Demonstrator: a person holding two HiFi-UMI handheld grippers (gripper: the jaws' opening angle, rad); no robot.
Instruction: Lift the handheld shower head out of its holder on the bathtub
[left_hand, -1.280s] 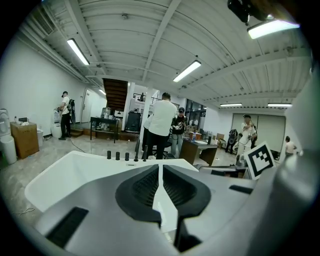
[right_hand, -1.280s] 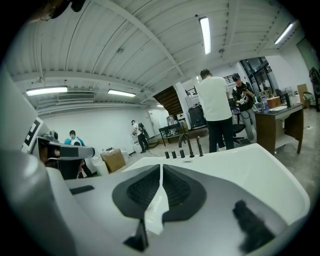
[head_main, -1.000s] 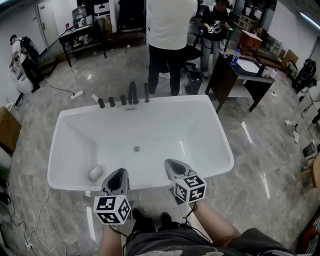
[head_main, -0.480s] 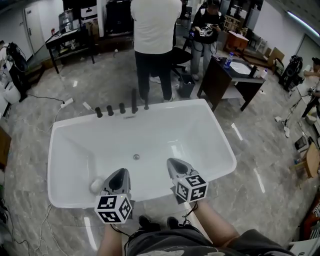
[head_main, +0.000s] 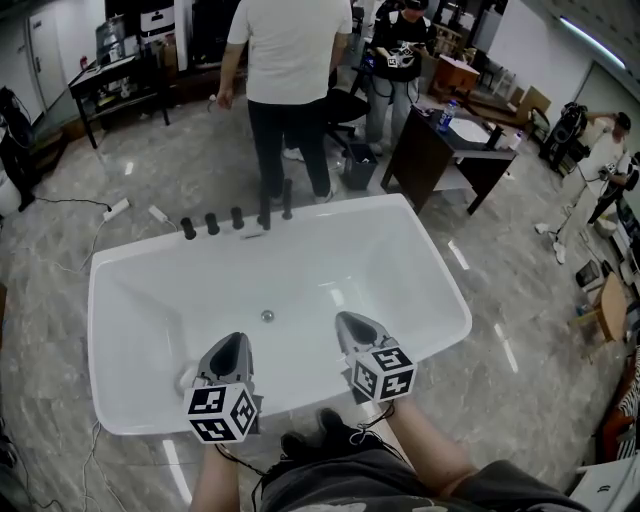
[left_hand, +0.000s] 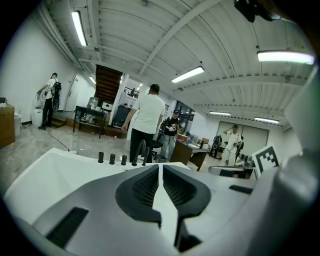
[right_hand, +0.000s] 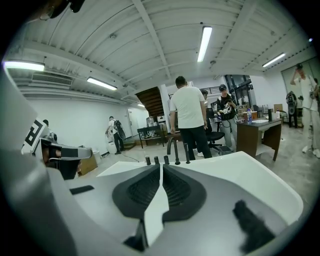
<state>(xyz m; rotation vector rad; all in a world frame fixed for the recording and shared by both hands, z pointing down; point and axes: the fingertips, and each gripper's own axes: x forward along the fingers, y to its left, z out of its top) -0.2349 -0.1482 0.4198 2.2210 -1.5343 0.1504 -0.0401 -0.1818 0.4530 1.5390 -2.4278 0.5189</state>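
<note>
The handheld shower head (head_main: 287, 199) stands upright on the far rim of the bathtub (head_main: 130, 300). As far as I can tell it is the slim dark post at the right end of the row of fittings, and nothing touches it. Over the last second the tub has drawn nearer in the head view. Both grippers, which hung at the tub's near rim, now reach out over its basin. I judge this to be the approach, with the basin's whole width left to cross. The left gripper (head_main: 233, 345) and the right gripper (head_main: 352, 322) are both clenched, jaws pressed together on nothing, so one must open before it can take the handle. Just left of the shower head on the far rim rises the arched spout (head_main: 265, 207), close enough to crowd a grasp from that side. Further left along that rim sit three short knobs (head_main: 211, 223). The drain (head_main: 267, 316) marks the tub's floor. A person in a white top (head_main: 288, 50) has stepped directly behind the fittings, just beyond the far rim, and could get in the way of a reach. A second person (head_main: 392, 50) and a dark desk (head_main: 430, 150) stand beyond the tub's far right corner, and a cable (head_main: 60, 203) trails beyond its far left corner.
</note>
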